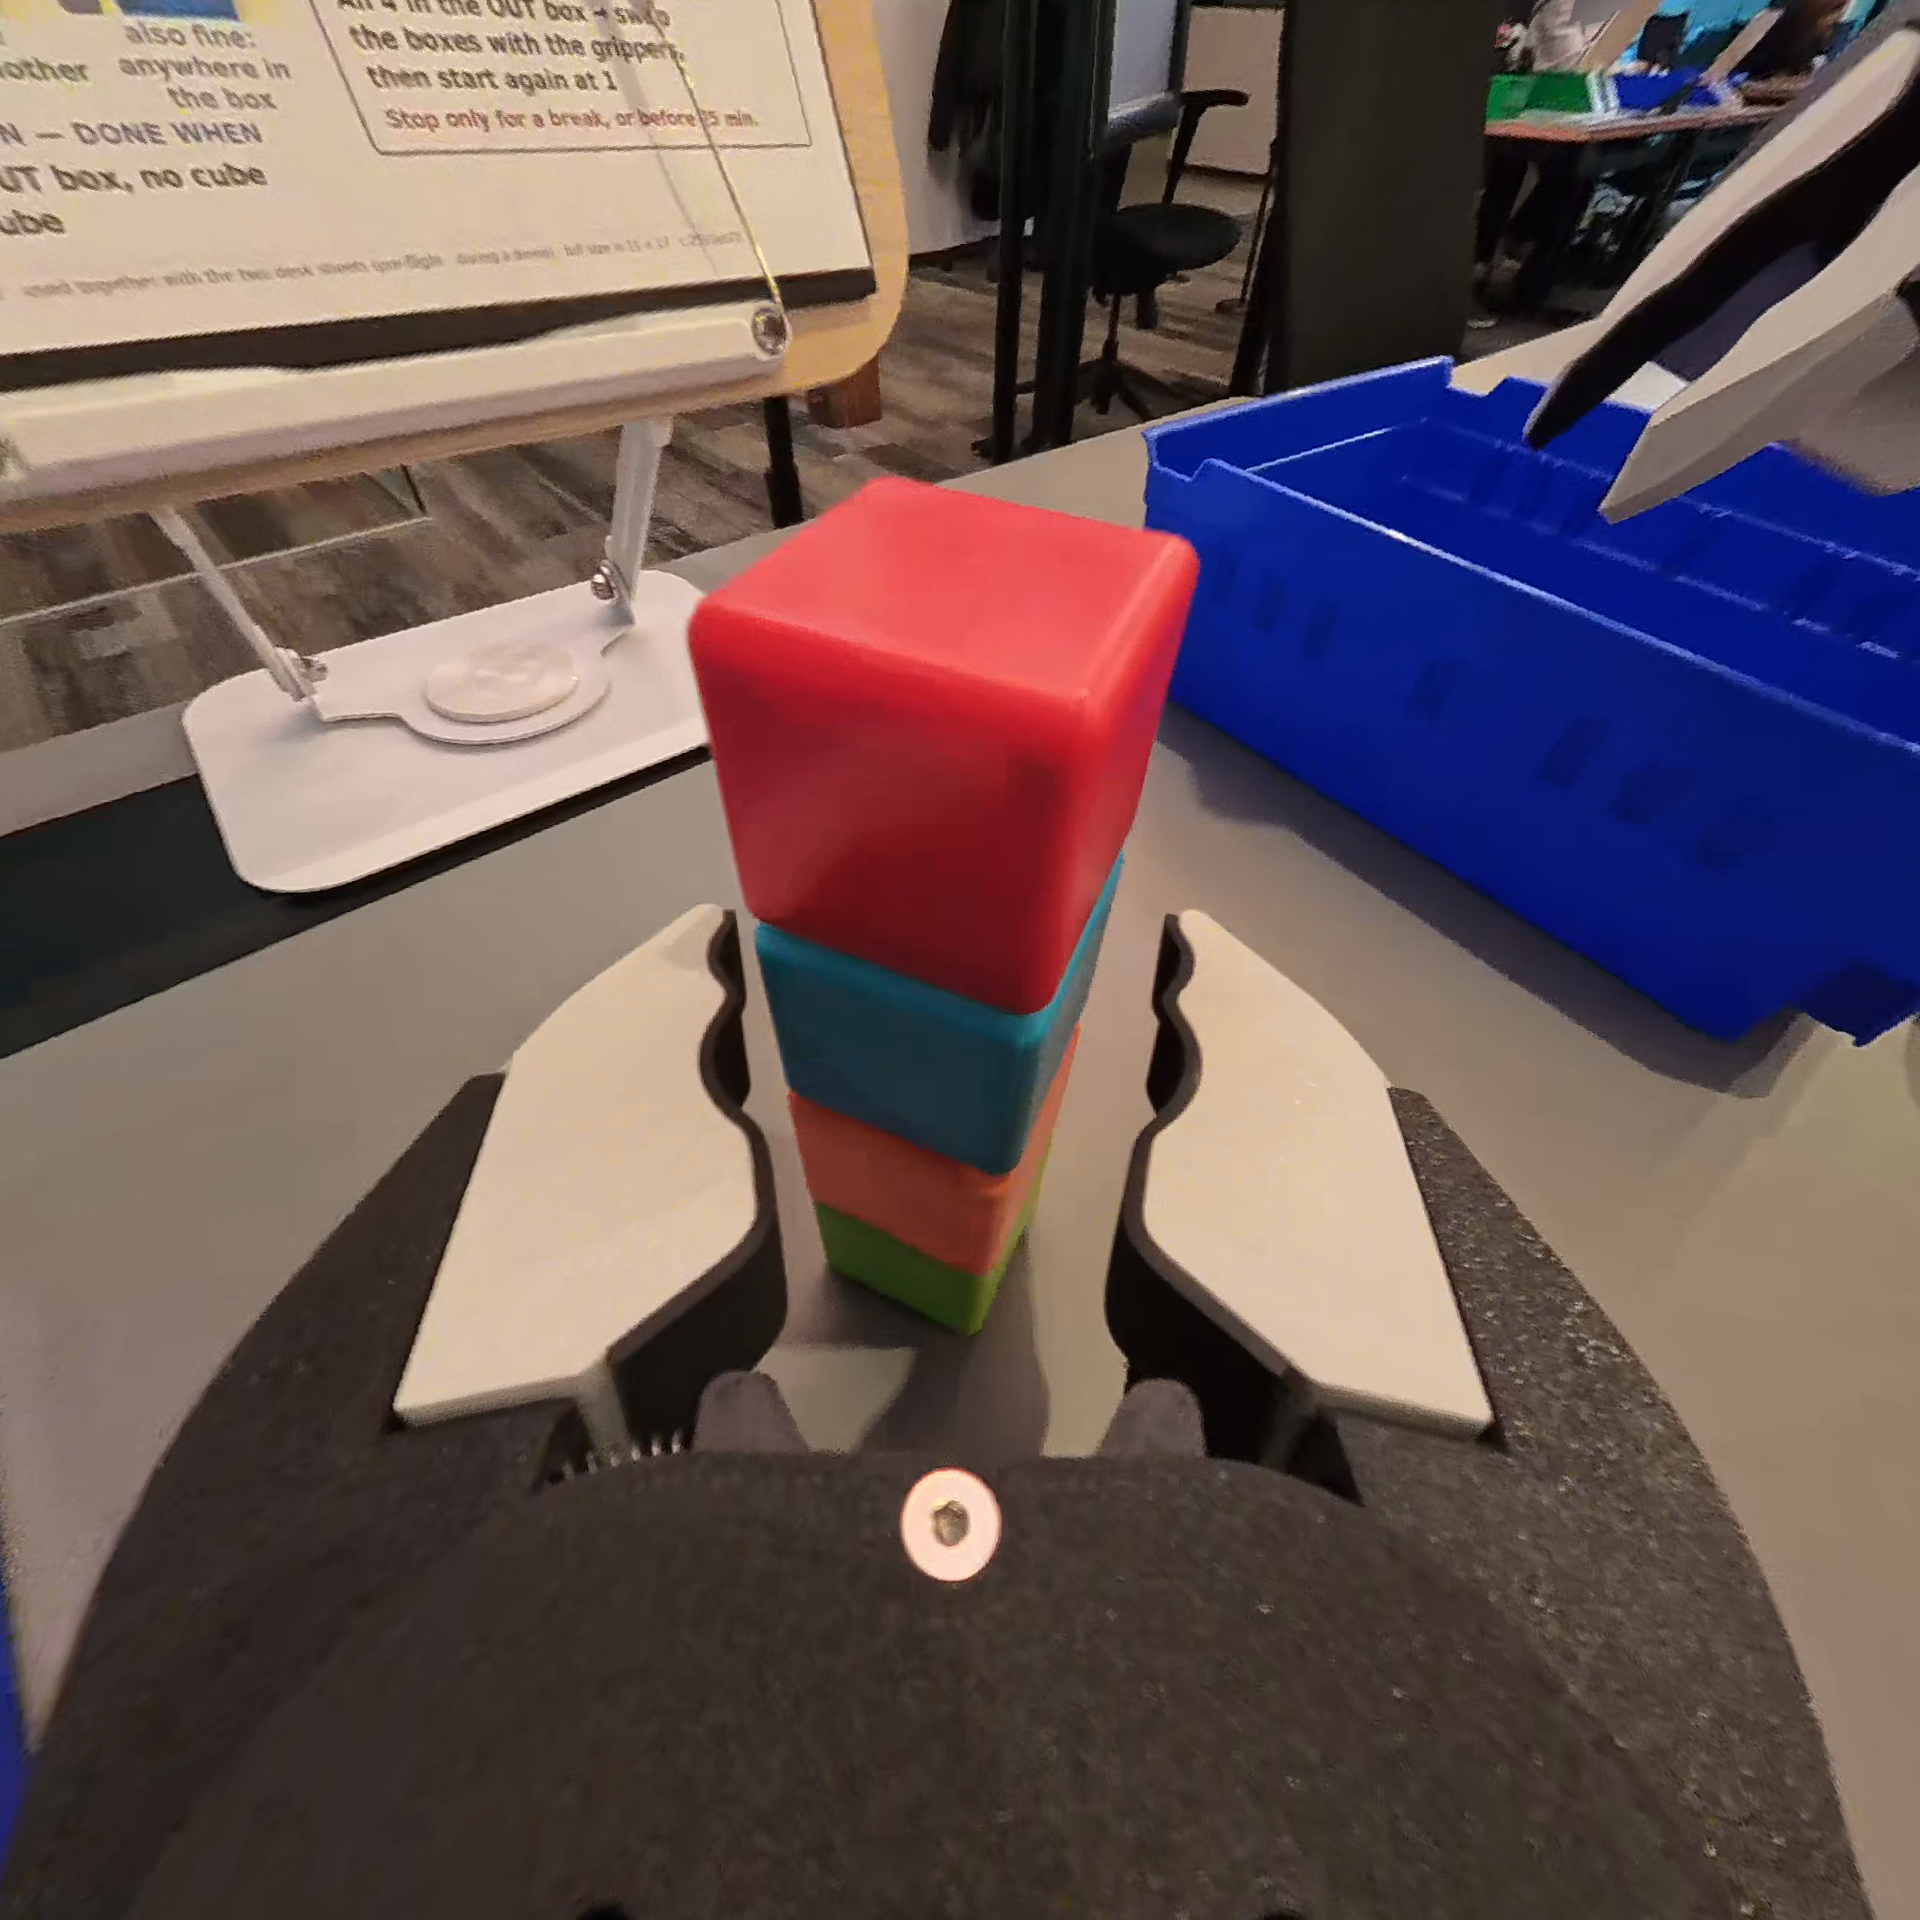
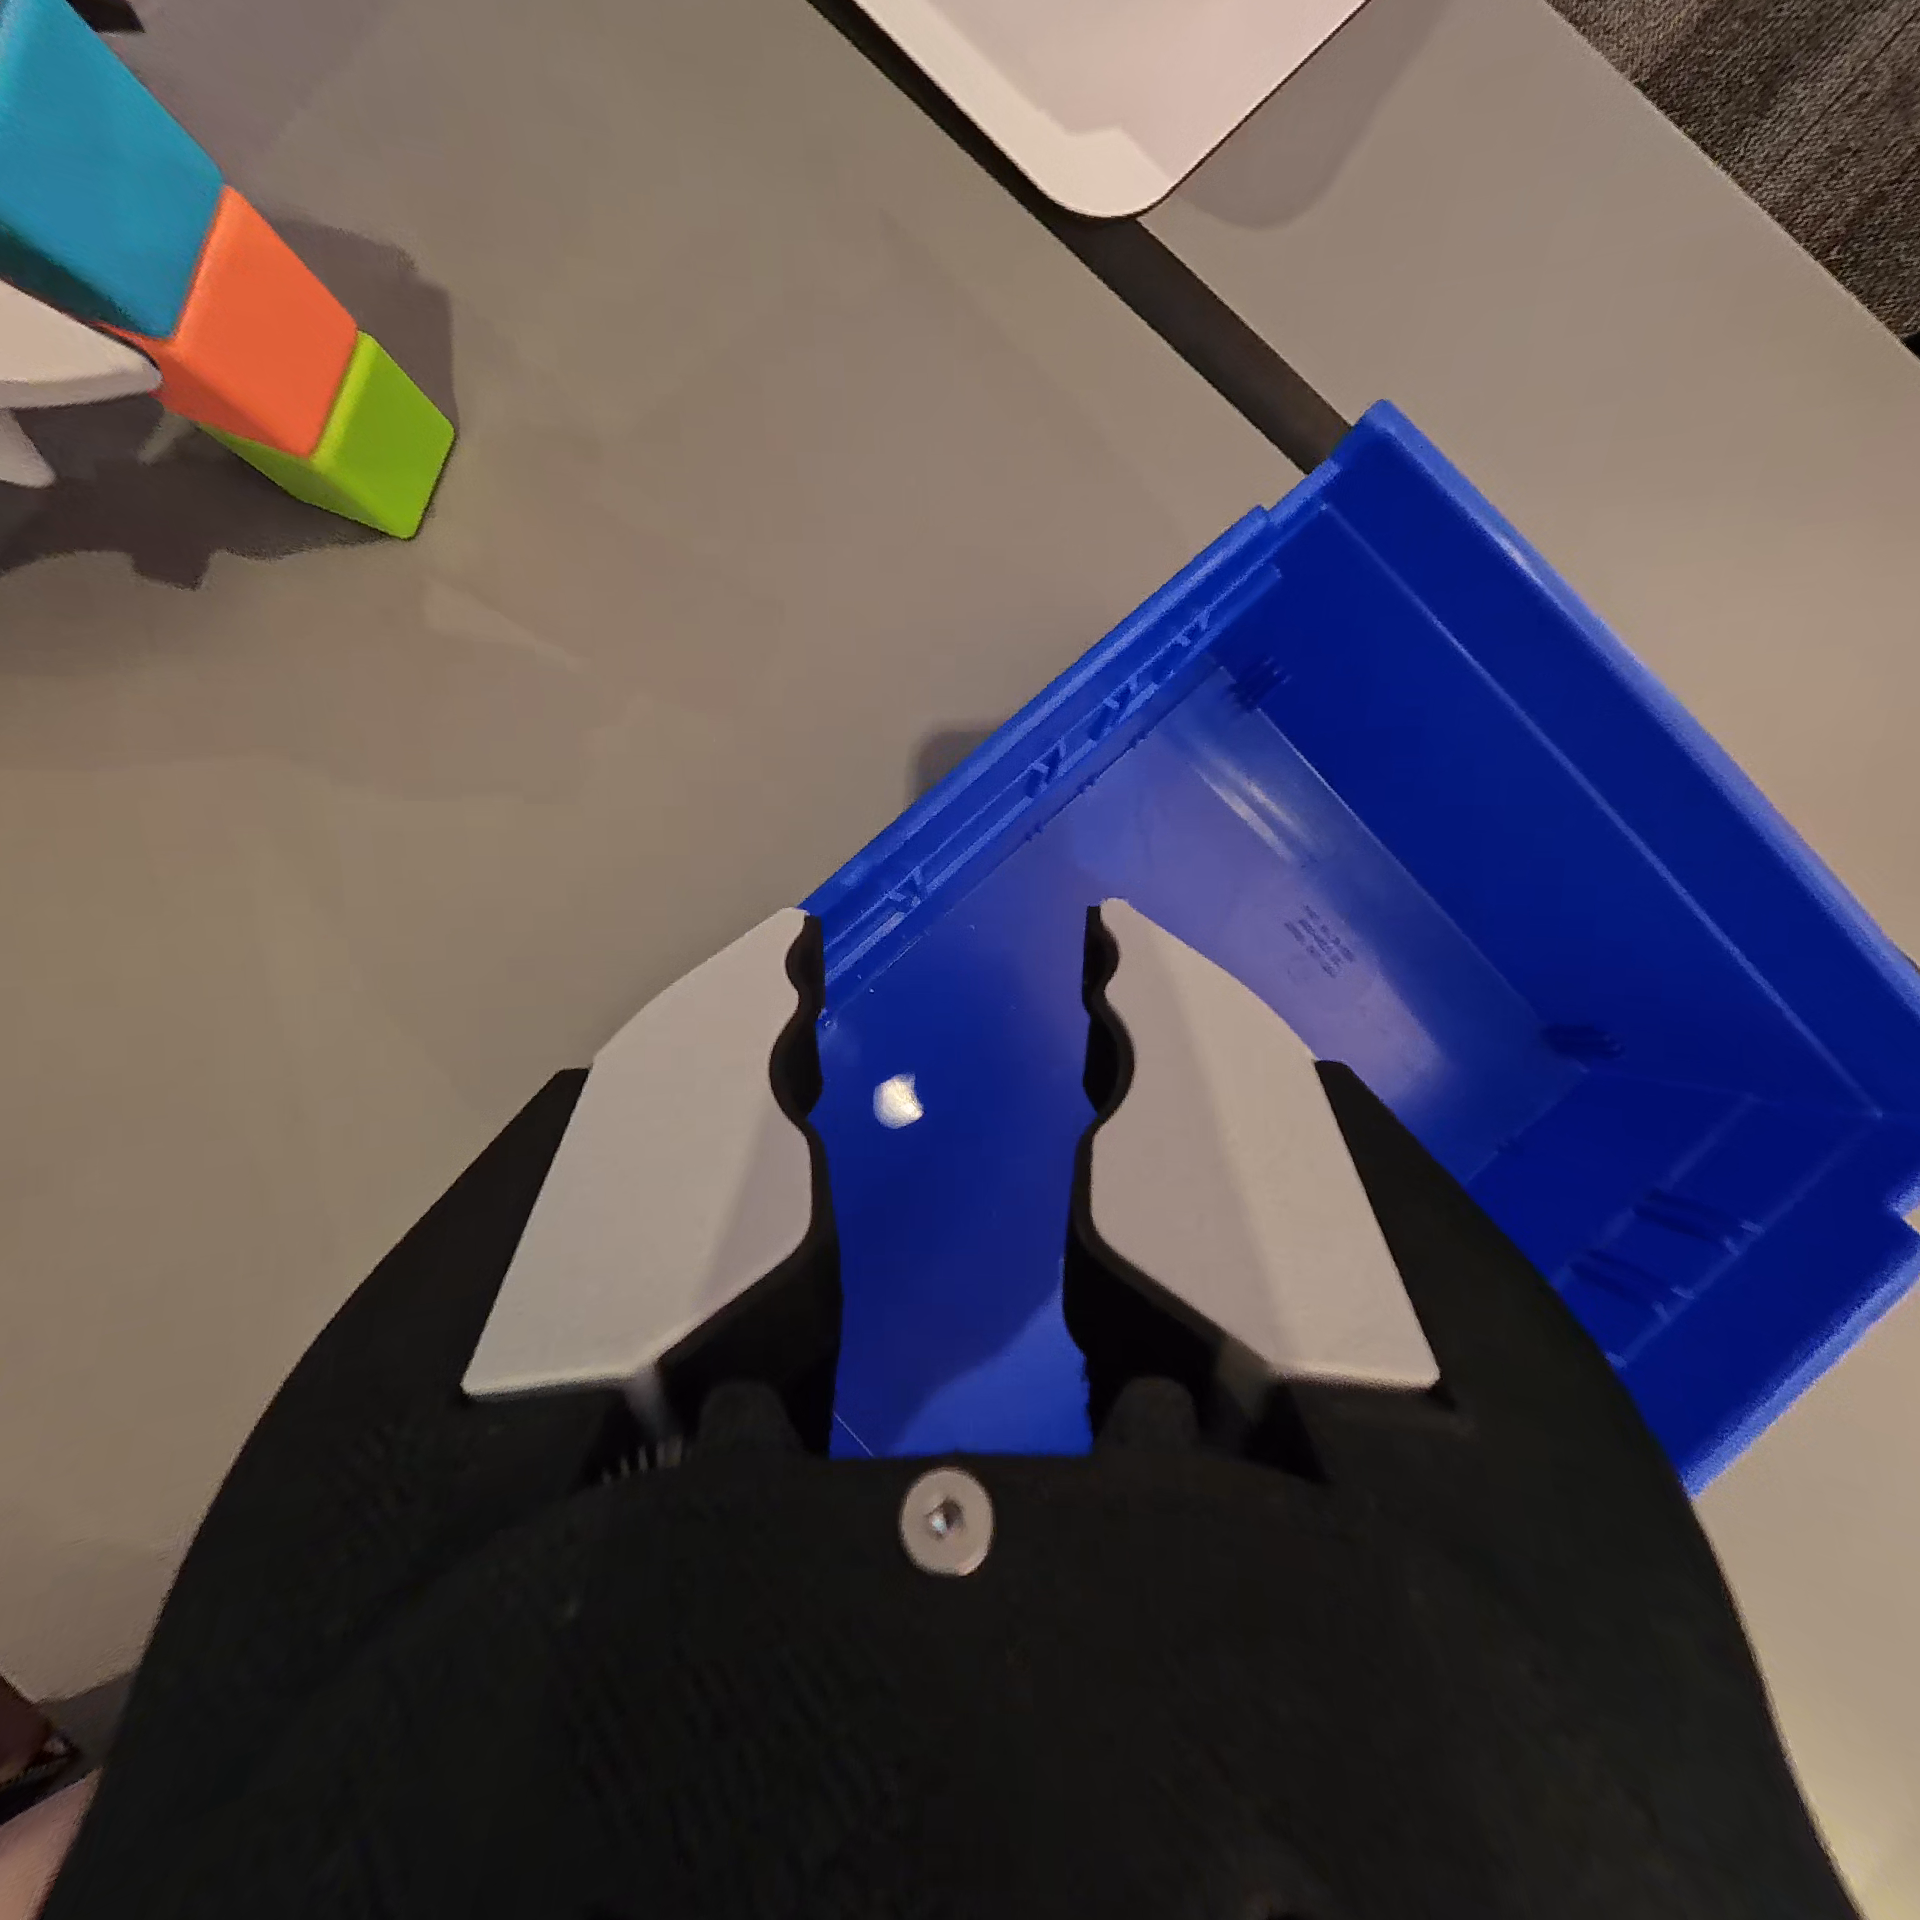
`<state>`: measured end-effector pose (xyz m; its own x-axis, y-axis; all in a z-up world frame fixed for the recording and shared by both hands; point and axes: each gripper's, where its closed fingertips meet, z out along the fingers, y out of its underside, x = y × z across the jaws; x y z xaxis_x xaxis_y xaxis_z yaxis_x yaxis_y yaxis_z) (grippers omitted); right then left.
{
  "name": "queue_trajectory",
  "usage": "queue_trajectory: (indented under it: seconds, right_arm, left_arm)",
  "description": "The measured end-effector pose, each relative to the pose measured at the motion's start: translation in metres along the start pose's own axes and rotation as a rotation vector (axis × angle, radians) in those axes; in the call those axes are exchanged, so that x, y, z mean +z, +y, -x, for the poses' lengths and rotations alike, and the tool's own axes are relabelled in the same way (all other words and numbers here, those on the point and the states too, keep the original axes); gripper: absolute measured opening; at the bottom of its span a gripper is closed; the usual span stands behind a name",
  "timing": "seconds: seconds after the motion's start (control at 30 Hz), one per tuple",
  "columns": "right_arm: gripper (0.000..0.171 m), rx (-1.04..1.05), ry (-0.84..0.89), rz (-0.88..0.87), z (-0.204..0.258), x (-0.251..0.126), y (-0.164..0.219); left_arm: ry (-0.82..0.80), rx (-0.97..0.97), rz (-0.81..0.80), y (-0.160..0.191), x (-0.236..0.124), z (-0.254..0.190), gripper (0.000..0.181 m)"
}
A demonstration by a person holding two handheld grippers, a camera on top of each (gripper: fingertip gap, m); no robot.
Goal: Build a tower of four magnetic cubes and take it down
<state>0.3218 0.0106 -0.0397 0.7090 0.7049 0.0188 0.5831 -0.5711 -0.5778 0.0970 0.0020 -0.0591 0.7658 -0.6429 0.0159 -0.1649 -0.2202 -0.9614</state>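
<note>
A tower of four cubes stands on the grey table (image 1: 312,1143): red cube (image 1: 935,727) on top, then teal cube (image 1: 914,1049), orange cube (image 1: 914,1184) and green cube (image 1: 914,1283) at the bottom. My left gripper (image 1: 951,925) is open with a finger on each side of the tower at about the teal cube's height, not touching it. My right gripper (image 2: 951,914) is open and empty above the blue bin (image 2: 1558,831); it also shows in the left wrist view (image 1: 1579,457). The right wrist view shows the tower's teal (image 2: 94,177), orange (image 2: 260,332) and green (image 2: 384,447) cubes at the upper left.
The blue bin (image 1: 1455,675) lies right of the tower and looks empty. A white stand (image 1: 416,748) holding an instruction sheet (image 1: 416,156) sits behind and left of the tower. A dark seam (image 2: 1143,260) crosses the table. Office chairs and desks are beyond. The dark seam (image 2: 1143,260) is about 25 centimeters from both grippers' fingertips.
</note>
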Motion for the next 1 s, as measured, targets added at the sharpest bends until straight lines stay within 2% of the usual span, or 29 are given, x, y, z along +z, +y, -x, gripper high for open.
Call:
queue_trajectory:
  seconds: [0.13,0.2,0.43,0.57,0.67,0.8,1.0]
  right_arm:
    - [0.05,-0.012,0.0,0.013,0.002,0.002,0.0]
    - [0.05,-0.017,-0.001,0.015,0.004,0.003,0.0]
    - [0.049,-0.071,0.013,-0.039,0.015,-0.009,-0.015]
    - [0.049,-0.161,-0.111,-0.21,0.059,-0.031,-0.05]
    - [0.058,-0.274,-0.217,-0.29,0.104,-0.036,-0.072]
    - [0.06,-0.445,-0.314,-0.329,0.154,-0.024,-0.087]
    - [0.062,-0.557,-0.411,-0.337,0.191,-0.001,-0.09]
  left_arm:
    - [0.03,-0.043,-0.043,0.003,0.004,-0.005,0.072]
    - [0.027,-0.059,-0.103,0.0,0.003,-0.005,0.056]
    - [0.148,-0.007,-0.126,0.0,0.003,-0.031,0.055]
    - [0.303,-0.018,-0.131,0.001,0.0,-0.056,0.055]
    - [0.401,0.001,-0.132,0.002,-0.004,-0.073,0.055]
    - [0.445,0.022,-0.134,0.004,-0.006,-0.083,0.055]
    - [0.475,0.028,-0.131,0.004,-0.008,-0.085,0.055]
